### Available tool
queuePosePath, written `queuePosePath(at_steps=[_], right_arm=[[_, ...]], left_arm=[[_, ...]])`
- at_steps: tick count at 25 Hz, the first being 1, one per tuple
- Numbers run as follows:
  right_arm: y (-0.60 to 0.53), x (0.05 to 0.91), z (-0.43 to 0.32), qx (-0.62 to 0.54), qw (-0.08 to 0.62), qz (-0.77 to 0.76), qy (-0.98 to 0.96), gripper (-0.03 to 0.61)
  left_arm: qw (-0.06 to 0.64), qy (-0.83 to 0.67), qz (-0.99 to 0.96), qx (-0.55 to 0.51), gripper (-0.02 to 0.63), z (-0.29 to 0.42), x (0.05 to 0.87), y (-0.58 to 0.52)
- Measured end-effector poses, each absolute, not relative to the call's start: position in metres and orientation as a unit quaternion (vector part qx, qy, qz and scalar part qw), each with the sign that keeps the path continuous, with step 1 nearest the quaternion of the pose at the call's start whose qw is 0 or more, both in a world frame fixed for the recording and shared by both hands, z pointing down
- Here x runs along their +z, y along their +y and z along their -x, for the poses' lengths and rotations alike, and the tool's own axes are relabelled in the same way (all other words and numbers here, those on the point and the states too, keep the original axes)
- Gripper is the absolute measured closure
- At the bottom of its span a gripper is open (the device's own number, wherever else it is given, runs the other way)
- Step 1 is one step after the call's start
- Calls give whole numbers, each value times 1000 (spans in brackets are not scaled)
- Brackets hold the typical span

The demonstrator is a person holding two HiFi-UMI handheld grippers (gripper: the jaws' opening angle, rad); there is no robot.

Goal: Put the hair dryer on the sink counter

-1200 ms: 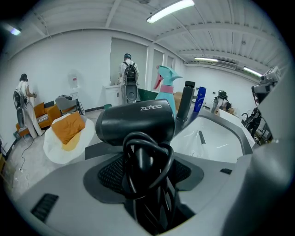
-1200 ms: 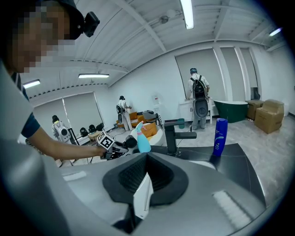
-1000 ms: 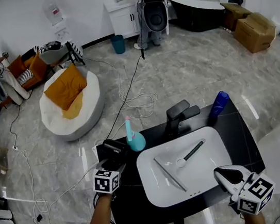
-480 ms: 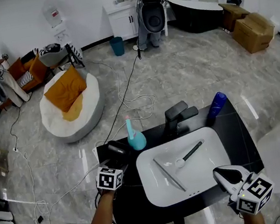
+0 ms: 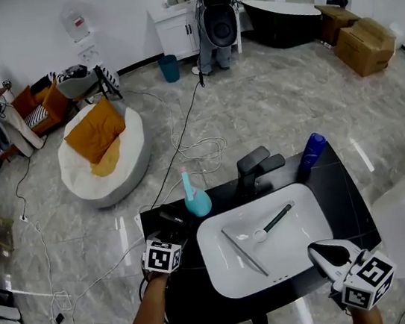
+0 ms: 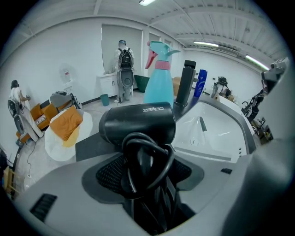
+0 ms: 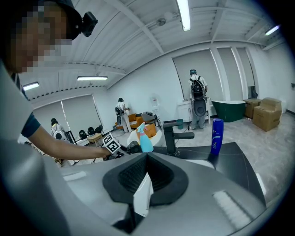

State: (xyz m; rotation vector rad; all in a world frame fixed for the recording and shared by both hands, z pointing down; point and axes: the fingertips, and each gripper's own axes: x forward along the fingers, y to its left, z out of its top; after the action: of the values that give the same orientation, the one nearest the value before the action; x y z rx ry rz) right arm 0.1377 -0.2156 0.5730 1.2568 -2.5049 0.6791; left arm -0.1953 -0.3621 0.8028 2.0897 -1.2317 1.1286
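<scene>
Black sink counter (image 5: pixel 343 197), left end: left gripper (image 6: pixel 143 173) is clamped on the hair dryer (image 6: pixel 137 123) handle, coiled cord (image 6: pixel 154 152) pinched in too. Can't tell if it's touching down yet. Risks: barrel knocks the teal spray bottle (image 6: pixel 156 73) just beside it, or cord snags on release. Right gripper (image 7: pixel 144 182) closed, empty, near the white basin (image 5: pixel 304 233). Marble floor, loose cables (image 5: pixel 193 147), beanbag (image 5: pixel 103 153) behind.

Left gripper (image 5: pixel 169 229), right gripper (image 5: pixel 329 253) — grey-bodied, black-and-white marker cubes (image 5: pixel 162 256)
</scene>
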Motion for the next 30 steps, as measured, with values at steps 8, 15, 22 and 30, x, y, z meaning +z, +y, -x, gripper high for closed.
queuePosePath(at_steps=[8,15,22,30], right_arm=[[-214,567,-136,232,126,-431,-863,568],[-210,571,-136,238,125,-428,-863,568],[-206,578,-134,246,120,-424,-863,568],[-203,584,-131,255,118,-421,-862,568]], left_arm=[[216,-451,-754,427,327,196,803,-361],[209,-451,-755,427,327,194,801,-359],[204,-448,-759,427,327,193,800,-356],[194,-444,-763,428,305,189,794,-354]])
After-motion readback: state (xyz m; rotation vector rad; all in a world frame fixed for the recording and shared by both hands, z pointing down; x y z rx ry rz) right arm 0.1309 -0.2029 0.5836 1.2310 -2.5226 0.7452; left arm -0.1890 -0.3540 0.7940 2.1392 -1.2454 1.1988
